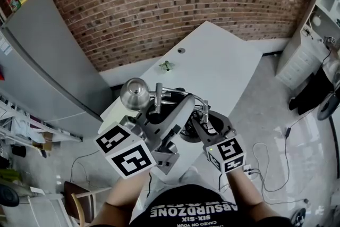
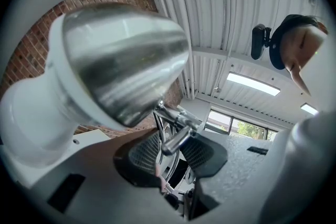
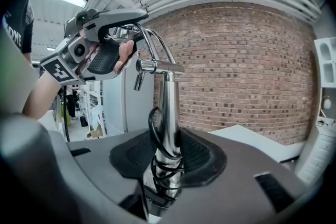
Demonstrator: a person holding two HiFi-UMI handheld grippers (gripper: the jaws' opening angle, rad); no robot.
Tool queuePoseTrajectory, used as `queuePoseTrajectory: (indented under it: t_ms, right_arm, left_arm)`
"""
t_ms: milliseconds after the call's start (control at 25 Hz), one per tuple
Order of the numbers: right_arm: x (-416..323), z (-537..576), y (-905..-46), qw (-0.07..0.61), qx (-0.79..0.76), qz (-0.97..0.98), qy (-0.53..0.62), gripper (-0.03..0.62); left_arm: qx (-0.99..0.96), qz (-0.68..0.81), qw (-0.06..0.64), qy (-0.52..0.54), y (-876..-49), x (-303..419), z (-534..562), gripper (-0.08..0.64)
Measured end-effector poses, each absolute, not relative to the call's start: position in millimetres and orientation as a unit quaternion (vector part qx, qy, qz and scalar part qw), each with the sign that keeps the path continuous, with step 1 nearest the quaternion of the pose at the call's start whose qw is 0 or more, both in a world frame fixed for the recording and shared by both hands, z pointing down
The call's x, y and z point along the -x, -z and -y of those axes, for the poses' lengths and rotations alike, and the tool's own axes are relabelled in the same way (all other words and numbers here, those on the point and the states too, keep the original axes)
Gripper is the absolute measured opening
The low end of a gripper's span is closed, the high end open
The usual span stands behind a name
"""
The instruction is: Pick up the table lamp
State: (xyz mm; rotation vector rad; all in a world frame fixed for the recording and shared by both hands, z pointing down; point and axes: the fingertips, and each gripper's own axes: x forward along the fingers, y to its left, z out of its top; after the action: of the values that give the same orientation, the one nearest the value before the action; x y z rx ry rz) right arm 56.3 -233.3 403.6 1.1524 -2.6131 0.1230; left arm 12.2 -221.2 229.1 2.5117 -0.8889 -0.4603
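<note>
The table lamp is chrome, with a dome shade (image 1: 134,93), a thin curved arm and an upright post (image 3: 169,107) that has a black cord (image 3: 156,165) wound round it. My left gripper (image 1: 182,108) is shut on the lamp's thin arm (image 2: 176,139) just below the shade (image 2: 121,60), which fills the upper left of the left gripper view. My right gripper (image 1: 201,125) is shut on the lower post, which stands between its black pads (image 3: 202,153). The left gripper (image 3: 113,55) also shows up on the arm in the right gripper view. The lamp's dark round base (image 1: 219,126) is partly hidden.
A long white table (image 1: 223,61) runs away from me with a small green object (image 1: 166,66) and a grey disc (image 1: 181,50) on it. A grey fridge (image 1: 48,61) stands left, a white cabinet (image 1: 313,34) right, a brick wall behind. Cables lie on the floor (image 1: 265,167).
</note>
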Motion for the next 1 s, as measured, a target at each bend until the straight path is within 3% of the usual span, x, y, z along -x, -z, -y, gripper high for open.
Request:
queuePoseTrajectory:
  t_ms: [1000]
  right_arm:
    - [-51.1, 225.9, -411.3, 0.154, -0.396, 0.904, -0.041, 0.132]
  left_arm:
    - [-0.905, 0.329, 0.223, 0.152, -237.3, -3.9, 217.2, 0.112]
